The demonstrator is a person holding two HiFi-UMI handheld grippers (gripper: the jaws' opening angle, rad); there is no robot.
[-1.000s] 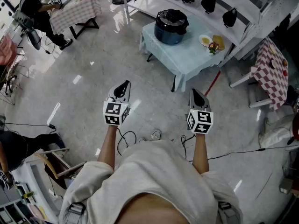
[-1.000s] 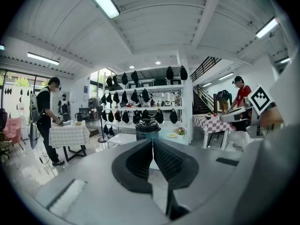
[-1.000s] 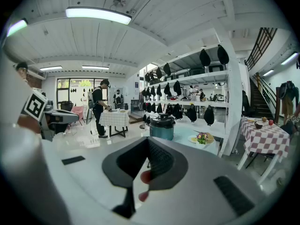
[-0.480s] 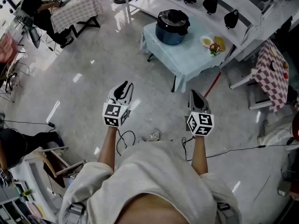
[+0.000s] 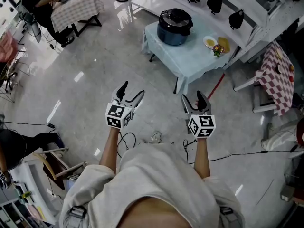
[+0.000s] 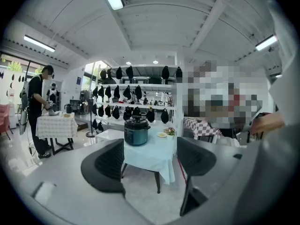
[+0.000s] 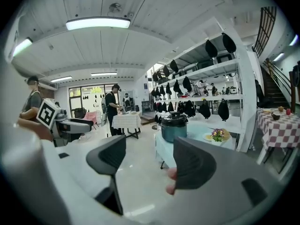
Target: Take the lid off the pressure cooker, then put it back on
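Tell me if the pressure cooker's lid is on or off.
On. The black round lid sits atop the dark blue pressure cooker on the pale blue tablecloth.

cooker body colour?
Cooker body is teal-blue, lid black. Shows best in the right gripper view.

Small worktop draped in pale blue cloth (image 5: 190, 63) carries a dark blue round pressure cooker (image 5: 174, 28) with black lid (image 5: 176, 17) on; a white plate (image 5: 208, 42) and a small flower bunch (image 5: 217, 48) sit near it.
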